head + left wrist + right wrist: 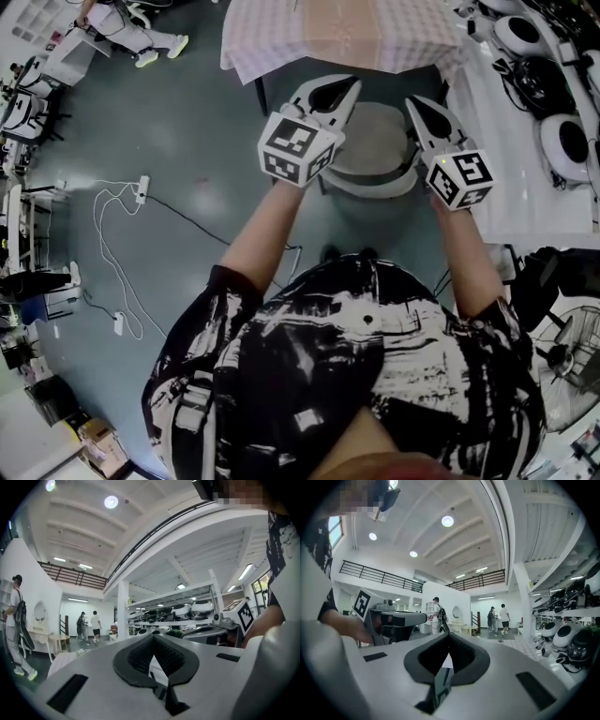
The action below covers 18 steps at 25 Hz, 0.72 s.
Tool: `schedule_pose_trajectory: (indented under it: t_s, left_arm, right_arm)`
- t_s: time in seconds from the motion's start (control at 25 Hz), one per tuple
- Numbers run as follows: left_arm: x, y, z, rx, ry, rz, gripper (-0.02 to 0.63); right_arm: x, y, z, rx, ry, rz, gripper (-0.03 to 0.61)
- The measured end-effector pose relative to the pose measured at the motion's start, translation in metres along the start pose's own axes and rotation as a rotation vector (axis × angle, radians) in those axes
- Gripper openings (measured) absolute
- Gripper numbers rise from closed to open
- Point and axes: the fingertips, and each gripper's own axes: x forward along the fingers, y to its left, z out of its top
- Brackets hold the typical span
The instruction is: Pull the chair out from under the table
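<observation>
The chair [375,150], with a round grey seat and a pale curved back rim, stands at the near edge of the table [328,33], which wears a checked cloth. Both grippers are held level above the chair, apart from it. My left gripper [347,89] is over the seat's left side and my right gripper [417,103] over its right side. In the left gripper view the dark pads [140,656] meet with nothing between them. The right gripper's pads [464,658] also meet on nothing.
A power strip with a white cable [141,187] lies on the grey floor at left. Shelving with white rounded robot parts [562,141] runs along the right, close to the chair. A fan [572,356] stands at lower right. People walk far off [501,618].
</observation>
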Motion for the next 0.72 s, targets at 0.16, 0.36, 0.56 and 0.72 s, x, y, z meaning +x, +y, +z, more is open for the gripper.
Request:
schedule_pose_trajectory:
  t_s: [0.16, 0.36, 0.56, 0.72]
  left_arm:
    - [0.003, 0.000, -0.009, -0.011, 0.016, 0.004, 0.000]
    - [0.007, -0.003, -0.017, -0.025, 0.023, 0.007, 0.000]
    - [0.005, -0.006, -0.022, -0.041, 0.031, 0.006, 0.000]
    - [0.005, -0.005, -0.024, -0.041, 0.038, 0.006, 0.000]
  right_arm:
    - [0.001, -0.007, -0.004, -0.001, 0.019, -0.020, 0.000]
    - [0.000, -0.016, -0.006, -0.012, 0.016, -0.032, 0.000]
    - [-0.002, -0.015, -0.004, -0.015, 0.009, -0.036, 0.000]
    - [-0.001, -0.016, 0.000, -0.029, 0.005, -0.035, -0.001]
